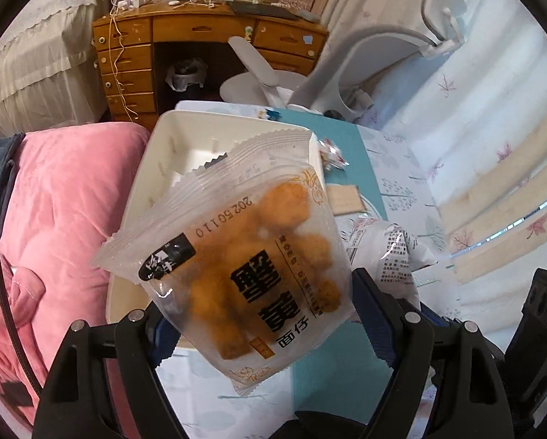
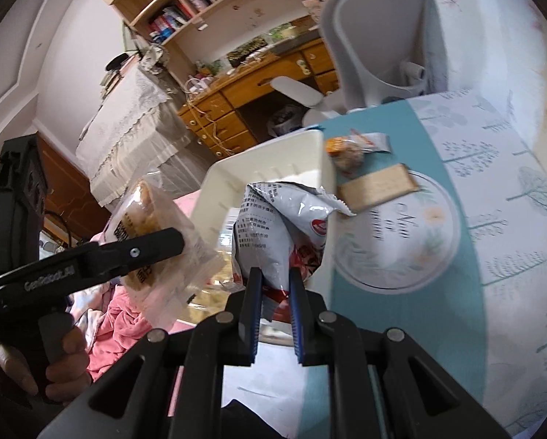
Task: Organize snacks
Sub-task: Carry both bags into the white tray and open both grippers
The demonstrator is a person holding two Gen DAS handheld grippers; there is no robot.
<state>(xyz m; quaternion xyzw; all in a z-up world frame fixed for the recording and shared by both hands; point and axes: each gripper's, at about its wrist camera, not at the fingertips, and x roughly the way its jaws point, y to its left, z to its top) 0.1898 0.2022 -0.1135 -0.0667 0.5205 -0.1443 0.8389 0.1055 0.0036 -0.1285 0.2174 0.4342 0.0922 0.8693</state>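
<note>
The storage bin [image 2: 273, 168] sits on the bench [image 2: 493, 219] at its left edge. Right of it lie a small wrapped snack [image 2: 350, 153] and, nearer, a cracker packet [image 2: 378, 186]; the chair [image 2: 379, 36] stands behind.

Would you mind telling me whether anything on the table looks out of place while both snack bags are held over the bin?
Yes: three snacks lie loose on the teal tablecloth beside the white bin, a flat cracker pack, a small round snack and a white-wrapped one. Nothing looks spilled or torn.
</note>
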